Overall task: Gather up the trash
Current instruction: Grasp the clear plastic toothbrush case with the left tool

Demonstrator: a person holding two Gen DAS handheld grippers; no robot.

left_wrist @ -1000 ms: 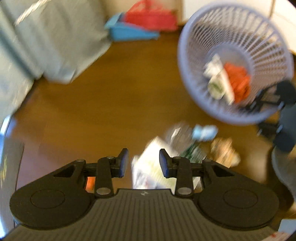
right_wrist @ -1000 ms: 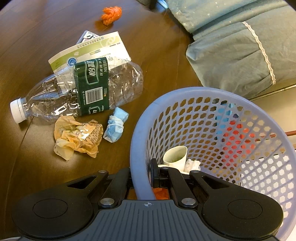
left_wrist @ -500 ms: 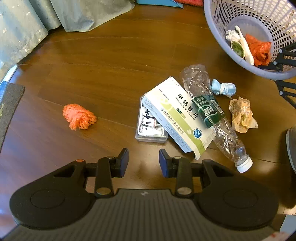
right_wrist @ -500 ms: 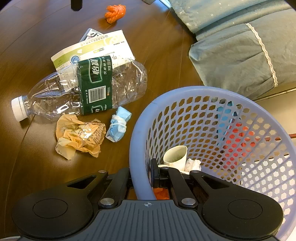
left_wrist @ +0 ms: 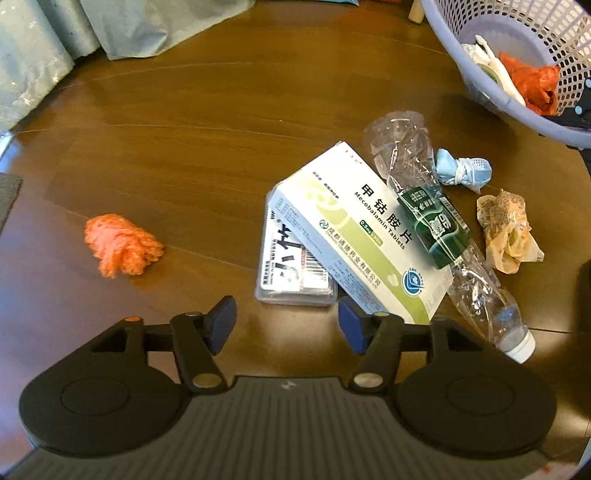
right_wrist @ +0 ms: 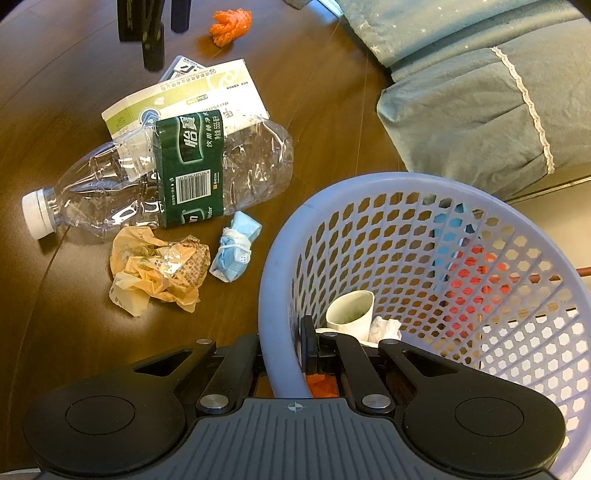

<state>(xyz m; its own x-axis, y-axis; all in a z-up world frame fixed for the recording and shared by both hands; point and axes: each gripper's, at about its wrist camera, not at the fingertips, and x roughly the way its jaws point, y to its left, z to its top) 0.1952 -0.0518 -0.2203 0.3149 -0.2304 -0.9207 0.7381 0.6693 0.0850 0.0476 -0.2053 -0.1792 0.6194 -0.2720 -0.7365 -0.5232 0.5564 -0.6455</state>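
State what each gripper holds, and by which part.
Right gripper: shut on the lilac perforated plastic basket, at its near rim. Left gripper: open, jaws just widened, holding nothing.

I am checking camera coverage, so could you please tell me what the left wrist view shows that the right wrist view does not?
Only the left wrist view shows the whole small clear case under the tablet box, and the left tool, open and empty. Only the right wrist view shows the paper cup upright-on and the right tool shut on the basket rim. Both show the bottle, blue mask, crumpled wrapper and orange wad.
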